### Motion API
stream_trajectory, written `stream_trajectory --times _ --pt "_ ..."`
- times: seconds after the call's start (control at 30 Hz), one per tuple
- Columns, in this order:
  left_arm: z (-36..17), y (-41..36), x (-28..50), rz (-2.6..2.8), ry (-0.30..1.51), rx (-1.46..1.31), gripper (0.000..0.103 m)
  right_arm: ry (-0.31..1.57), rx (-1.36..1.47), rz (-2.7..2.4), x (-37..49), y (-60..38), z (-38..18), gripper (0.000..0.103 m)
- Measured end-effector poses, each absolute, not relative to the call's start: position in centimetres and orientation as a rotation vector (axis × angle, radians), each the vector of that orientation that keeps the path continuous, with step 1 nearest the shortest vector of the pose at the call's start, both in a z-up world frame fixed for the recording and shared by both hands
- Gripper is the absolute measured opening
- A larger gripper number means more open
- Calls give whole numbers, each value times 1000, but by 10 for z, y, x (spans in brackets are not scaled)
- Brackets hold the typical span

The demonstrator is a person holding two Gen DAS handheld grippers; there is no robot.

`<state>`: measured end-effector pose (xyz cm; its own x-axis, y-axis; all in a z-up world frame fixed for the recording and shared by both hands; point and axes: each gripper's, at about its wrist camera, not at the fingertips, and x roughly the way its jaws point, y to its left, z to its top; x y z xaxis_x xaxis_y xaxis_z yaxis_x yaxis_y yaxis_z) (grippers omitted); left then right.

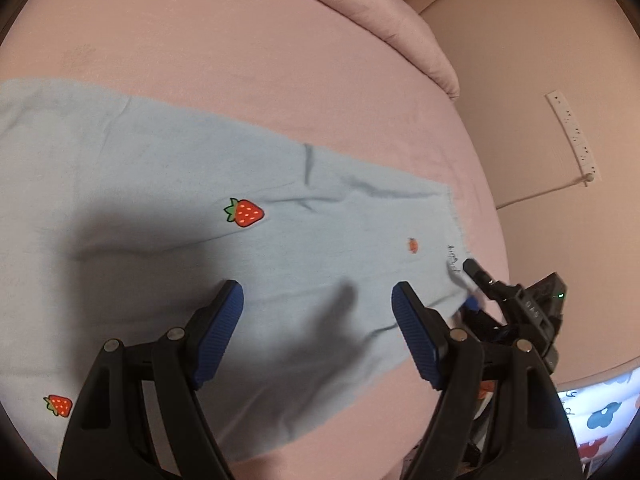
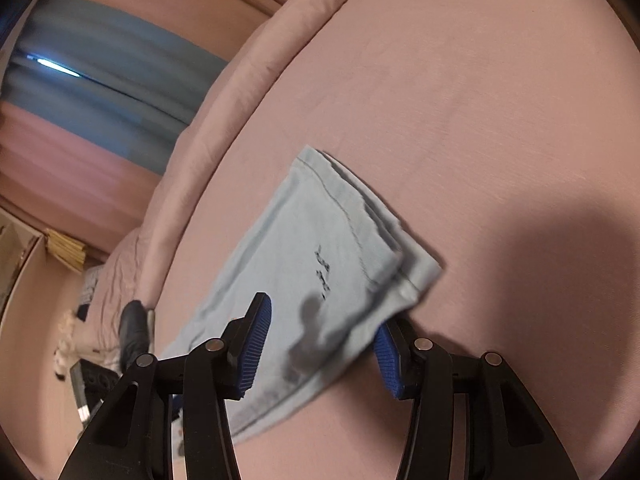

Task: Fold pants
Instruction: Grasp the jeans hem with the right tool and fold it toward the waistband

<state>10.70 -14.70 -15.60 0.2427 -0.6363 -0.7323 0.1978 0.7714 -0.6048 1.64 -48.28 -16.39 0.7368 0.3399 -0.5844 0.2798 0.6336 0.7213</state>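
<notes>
Light blue pants (image 1: 168,216) with red strawberry prints lie flat on a pink bed. In the left wrist view my left gripper (image 1: 318,304) is open just above the cloth, near one leg end. My right gripper (image 1: 470,286) shows at that leg's hem corner, with one finger above the cloth and one below. In the right wrist view the hem end (image 2: 320,248) lies between the open blue pads of my right gripper (image 2: 322,328), and the right pad (image 2: 386,354) is under the cloth edge. The jaws stand wide apart.
The pink bed sheet (image 1: 240,60) spreads around the pants, with a rolled pink duvet (image 1: 404,28) along the far edge. A white power strip (image 1: 572,132) lies on the floor at right. A patterned cloth (image 1: 604,412) is at lower right.
</notes>
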Motion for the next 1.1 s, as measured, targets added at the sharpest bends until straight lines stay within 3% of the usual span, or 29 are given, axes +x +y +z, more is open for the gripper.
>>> stream_trajectory --times 0.07,0.17,0.3,0.63,0.93,1.1 --pt "-156 -147 105 -596 1191 -418 77 773 885 29 19 -480 -162 49" --pt "-155 -149 104 -596 1187 -389 77 804 857 18 23 -477 -160 24" --pt "-156 -148 102 -601 1183 -377 77 792 814 11 25 -469 -149 14" --pt "-161 -136 112 -634 1190 -440 78 734 574 53 25 -430 -98 12" --pt "-159 -74 115 -713 1138 -800 78 710 285 194 36 -340 -71 12" --pt "-152 -59 112 -825 1088 -966 93 722 125 299 35 -280 -83 12"
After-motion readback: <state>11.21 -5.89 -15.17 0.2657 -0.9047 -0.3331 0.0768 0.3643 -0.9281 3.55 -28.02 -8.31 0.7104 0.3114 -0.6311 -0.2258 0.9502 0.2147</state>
